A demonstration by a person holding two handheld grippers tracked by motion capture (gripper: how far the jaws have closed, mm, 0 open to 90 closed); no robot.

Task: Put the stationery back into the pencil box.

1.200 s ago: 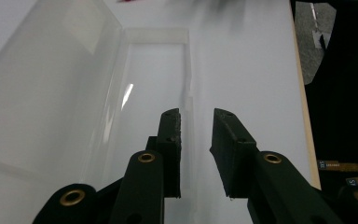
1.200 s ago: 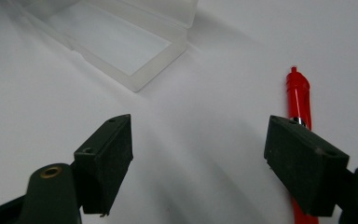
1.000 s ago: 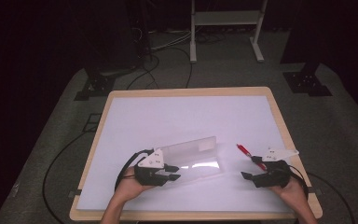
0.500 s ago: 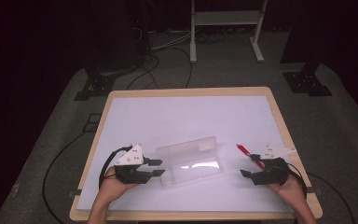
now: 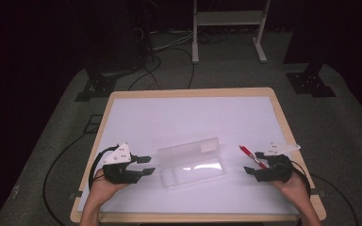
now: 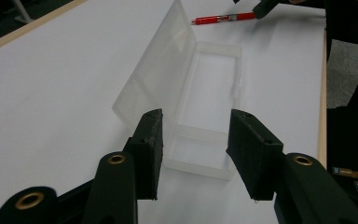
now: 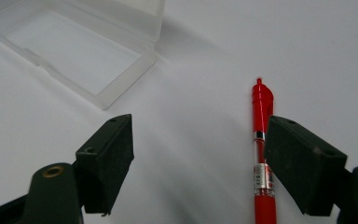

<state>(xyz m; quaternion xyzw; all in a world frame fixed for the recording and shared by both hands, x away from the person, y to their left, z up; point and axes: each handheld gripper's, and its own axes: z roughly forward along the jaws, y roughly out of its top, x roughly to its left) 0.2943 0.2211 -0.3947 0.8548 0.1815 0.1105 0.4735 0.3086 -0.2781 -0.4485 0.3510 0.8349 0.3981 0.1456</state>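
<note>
A clear plastic case [image 5: 193,162] lies near the table's front with its lid open and tilted back. My left gripper [image 5: 149,165] rests a short way to the case's left, apart from it. Its jaws have just been opening and nothing is between them. In the left gripper view the case [image 6: 205,93] lies just past the open left gripper [image 6: 196,119], with the red pen [image 6: 221,18] beyond. The red pen [image 5: 247,153] lies on the table right of the case. My right gripper [image 5: 252,163] stands open beside it. In the right gripper view the pen [image 7: 262,140] runs along the inner side of the right jaw of that gripper [image 7: 200,126].
The white table top has a wooden rim [image 5: 193,92]. A person's hands hold both grippers at the front edge. Cables [image 5: 169,42] and black stand bases [image 5: 96,87] lie on the grey floor behind the table.
My left gripper has pulled back to the left, away from the case's left end, and its jaws stand wider. The right gripper, pen and case have kept still.
</note>
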